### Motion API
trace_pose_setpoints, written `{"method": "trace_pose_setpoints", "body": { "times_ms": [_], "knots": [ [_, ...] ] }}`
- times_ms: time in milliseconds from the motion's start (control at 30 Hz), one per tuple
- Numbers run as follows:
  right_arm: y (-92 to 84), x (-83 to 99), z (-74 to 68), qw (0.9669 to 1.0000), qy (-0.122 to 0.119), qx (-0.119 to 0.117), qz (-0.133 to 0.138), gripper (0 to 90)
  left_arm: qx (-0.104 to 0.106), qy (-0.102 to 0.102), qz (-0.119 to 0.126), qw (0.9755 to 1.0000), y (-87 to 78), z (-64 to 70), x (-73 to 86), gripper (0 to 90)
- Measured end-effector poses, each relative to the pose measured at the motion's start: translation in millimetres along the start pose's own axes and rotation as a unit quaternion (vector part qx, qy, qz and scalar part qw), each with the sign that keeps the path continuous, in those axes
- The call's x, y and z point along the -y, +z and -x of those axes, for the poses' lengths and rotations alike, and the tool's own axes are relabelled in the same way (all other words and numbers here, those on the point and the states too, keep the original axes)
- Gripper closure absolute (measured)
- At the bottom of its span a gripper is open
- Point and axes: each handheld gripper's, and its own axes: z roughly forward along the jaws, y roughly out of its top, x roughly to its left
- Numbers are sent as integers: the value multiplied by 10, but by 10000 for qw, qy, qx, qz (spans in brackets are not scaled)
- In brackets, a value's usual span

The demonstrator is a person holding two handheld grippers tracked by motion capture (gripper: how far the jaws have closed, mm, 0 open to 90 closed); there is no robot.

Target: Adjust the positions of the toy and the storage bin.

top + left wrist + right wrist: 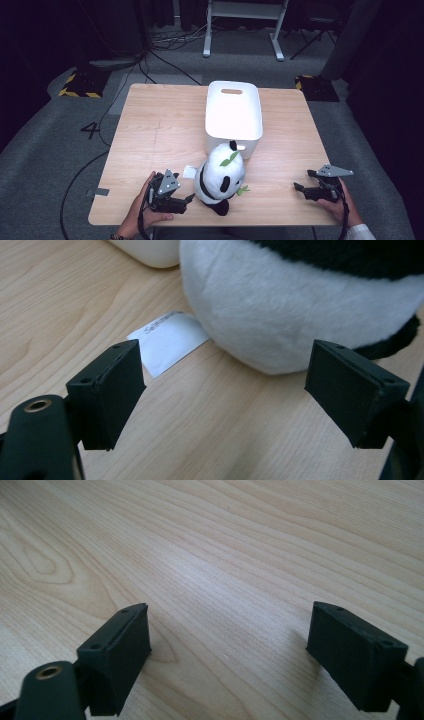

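Panda toy [221,176]: lies on the worktop [160,130], touching the near wall of the white bin [233,112], not in it.
Tag [167,340]: flat beside the panda.
Left gripper [186,200]: just beside the panda, jaws wide apart, holding nothing.
Right gripper [304,181]: well apart from the panda, jaws spread, empty.
Progress: likely at the start; no grasp yet, binning probably remains.

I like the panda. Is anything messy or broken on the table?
Nothing looks broken or spilled. The toy panda lies on the table against the white bin, its label sticking out flat. Both grippers, left and right, are open.
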Motion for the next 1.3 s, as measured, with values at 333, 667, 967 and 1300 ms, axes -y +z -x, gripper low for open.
{"method": "trace_pose_setpoints", "body": {
  "times_ms": [333,667,967,1300],
  "knots": [
    [-1,0,0,10000,-1,-1,-3,172,177,206,88,9996,26,142,-100,160],
    [-1,0,0,10000,-1,0,-3,172,241,288,55,9993,98,213,-161,160],
    [-1,0,0,10000,-1,-1,-4,172,320,440,177,9984,94,366,-257,160],
    [0,0,1,10000,-4,-1,-2,172,288,406,327,9982,182,414,-331,156]
  ]
}}
